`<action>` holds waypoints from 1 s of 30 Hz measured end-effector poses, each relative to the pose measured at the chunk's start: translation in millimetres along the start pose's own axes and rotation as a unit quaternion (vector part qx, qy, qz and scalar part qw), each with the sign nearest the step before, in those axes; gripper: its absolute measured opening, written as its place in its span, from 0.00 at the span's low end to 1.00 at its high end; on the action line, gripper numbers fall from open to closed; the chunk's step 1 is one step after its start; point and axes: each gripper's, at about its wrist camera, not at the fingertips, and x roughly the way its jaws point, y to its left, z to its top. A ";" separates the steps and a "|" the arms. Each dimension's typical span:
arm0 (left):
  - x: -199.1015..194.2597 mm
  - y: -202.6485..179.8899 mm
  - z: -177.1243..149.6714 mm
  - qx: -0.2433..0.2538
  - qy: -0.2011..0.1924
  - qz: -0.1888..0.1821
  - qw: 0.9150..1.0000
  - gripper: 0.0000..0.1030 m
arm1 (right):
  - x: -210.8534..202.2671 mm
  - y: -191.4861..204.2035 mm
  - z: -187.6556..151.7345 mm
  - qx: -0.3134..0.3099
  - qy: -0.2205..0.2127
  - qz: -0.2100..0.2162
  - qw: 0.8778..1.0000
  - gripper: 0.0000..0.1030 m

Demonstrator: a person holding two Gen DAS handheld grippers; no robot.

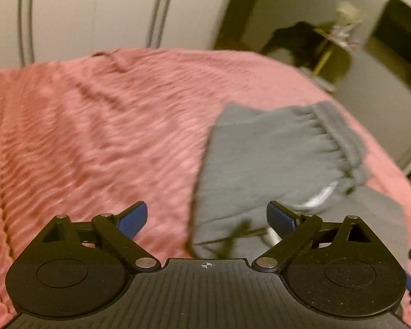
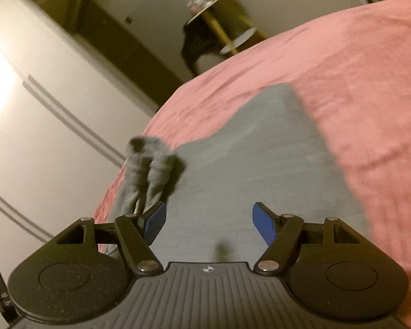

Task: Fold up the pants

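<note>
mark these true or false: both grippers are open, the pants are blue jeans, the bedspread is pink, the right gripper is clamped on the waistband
1. Both grippers are open. True: the left gripper and right gripper have their jaws apart with nothing clamped.
2. The pants are blue jeans. False: the pants are grey sweatpants.
3. The bedspread is pink. True: the bedspread is pink.
4. The right gripper is clamped on the waistband. False: it hovers open over the grey cloth.

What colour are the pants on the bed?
Grey pants, lying on a pink bedspread; clearest in the left wrist view.
</note>
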 end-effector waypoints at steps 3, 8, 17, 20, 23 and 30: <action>21.1 -1.4 -2.5 -0.001 0.032 -0.016 0.999 0.94 | 23.0 19.1 2.0 -0.022 0.021 0.007 1.000 0.68; 39.0 -4.8 -11.3 0.005 0.079 -0.049 0.996 0.82 | 59.3 43.3 12.1 -0.028 0.048 0.031 0.998 0.72; 44.6 -6.0 -22.6 0.017 0.087 -0.041 0.995 0.82 | 139.6 65.4 33.8 0.043 0.068 0.071 0.994 0.83; 44.0 -4.4 -23.4 0.016 0.086 -0.032 0.996 0.82 | 158.5 69.9 35.8 0.037 0.073 0.062 0.995 0.69; 46.1 -1.2 -23.3 0.011 0.089 -0.021 0.996 0.82 | 168.8 72.9 35.5 0.028 0.075 0.043 0.996 0.66; 49.4 -1.5 -23.6 0.010 0.091 -0.019 0.996 0.85 | 167.9 111.7 38.8 -0.046 0.068 -0.011 0.997 0.39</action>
